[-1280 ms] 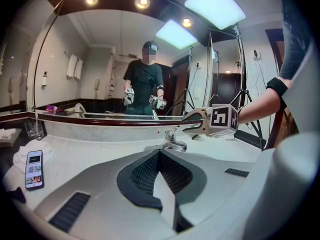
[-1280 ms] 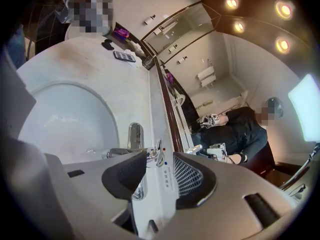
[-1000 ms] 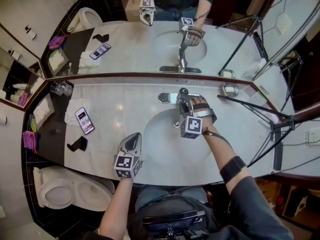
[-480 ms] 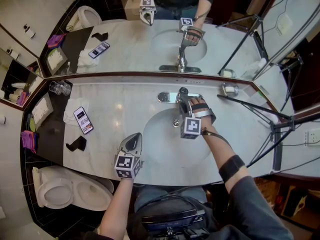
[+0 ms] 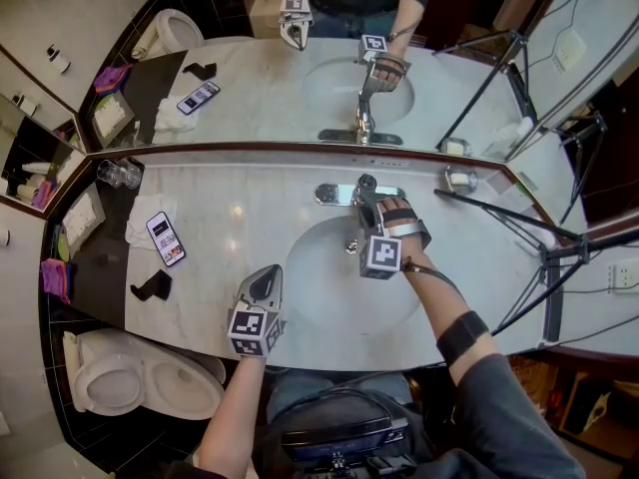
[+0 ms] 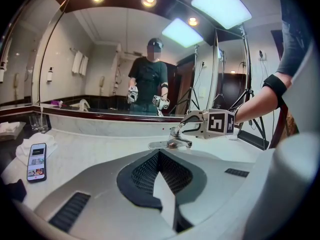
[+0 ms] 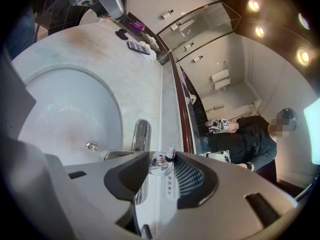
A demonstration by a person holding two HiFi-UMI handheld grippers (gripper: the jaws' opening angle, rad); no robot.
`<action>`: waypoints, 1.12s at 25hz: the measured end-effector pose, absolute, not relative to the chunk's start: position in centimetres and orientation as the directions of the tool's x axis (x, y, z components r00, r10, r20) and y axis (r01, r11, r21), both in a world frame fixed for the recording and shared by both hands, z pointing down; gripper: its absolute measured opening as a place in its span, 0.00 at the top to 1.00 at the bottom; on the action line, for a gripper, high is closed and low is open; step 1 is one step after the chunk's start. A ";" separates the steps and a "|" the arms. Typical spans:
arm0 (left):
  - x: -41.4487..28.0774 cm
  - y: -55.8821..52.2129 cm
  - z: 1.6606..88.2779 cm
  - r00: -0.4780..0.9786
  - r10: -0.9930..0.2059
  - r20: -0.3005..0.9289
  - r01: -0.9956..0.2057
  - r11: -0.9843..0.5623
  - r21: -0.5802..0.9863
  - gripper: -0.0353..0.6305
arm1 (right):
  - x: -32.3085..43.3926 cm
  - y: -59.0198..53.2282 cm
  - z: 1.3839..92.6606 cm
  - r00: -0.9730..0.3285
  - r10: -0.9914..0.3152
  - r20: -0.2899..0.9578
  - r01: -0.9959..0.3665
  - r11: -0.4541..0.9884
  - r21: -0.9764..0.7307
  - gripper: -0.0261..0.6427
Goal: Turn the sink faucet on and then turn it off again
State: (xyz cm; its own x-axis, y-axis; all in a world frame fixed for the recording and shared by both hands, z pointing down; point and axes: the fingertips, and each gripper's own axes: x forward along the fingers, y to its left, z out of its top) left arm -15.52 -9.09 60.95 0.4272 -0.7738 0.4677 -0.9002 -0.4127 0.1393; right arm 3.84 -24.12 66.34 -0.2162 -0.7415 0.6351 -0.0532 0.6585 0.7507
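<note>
Flanking the faucet (image 5: 335, 195): phone (image 5: 166, 239), glasses (image 5: 118, 174), tripod (image 5: 552, 254).

From above, the right gripper (image 5: 364, 206), whose jaws had just been closing around the faucet handle (image 7: 159, 163), hid most of it. Whether water ran could not be told. The phone (image 5: 166, 239) screen was too small to read, and the tripod (image 5: 552, 297) ran out past the right edge.

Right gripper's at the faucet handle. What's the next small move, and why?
Probably lift the handle gently to start the water. The right gripper has just been closing its jaws, and the chrome faucet handle sits pinched between its pads, so the grip looks ready. I can't make out any stream falling into the basin, so the faucet seems to be off.
</note>
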 end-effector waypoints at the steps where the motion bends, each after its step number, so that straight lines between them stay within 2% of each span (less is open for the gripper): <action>1: -15.4 -9.1 60.9 0.428 -0.774 0.467 -0.900 -0.414 0.140 0.95 | 3.9 -24.2 66.3 -0.215 -0.743 0.633 -0.048 0.656 0.753 0.72; 21: -15.9 -8.4 61.2 0.420 -0.775 0.472 -0.904 -0.403 0.143 0.95 | 3.0 -21.7 68.3 -0.210 -0.724 0.657 0.039 0.665 0.746 0.74; 28: -15.9 -8.1 61.2 0.422 -0.776 0.469 -0.903 -0.405 0.142 0.95 | 3.0 -21.4 68.6 -0.200 -0.714 0.671 0.048 0.677 0.734 0.77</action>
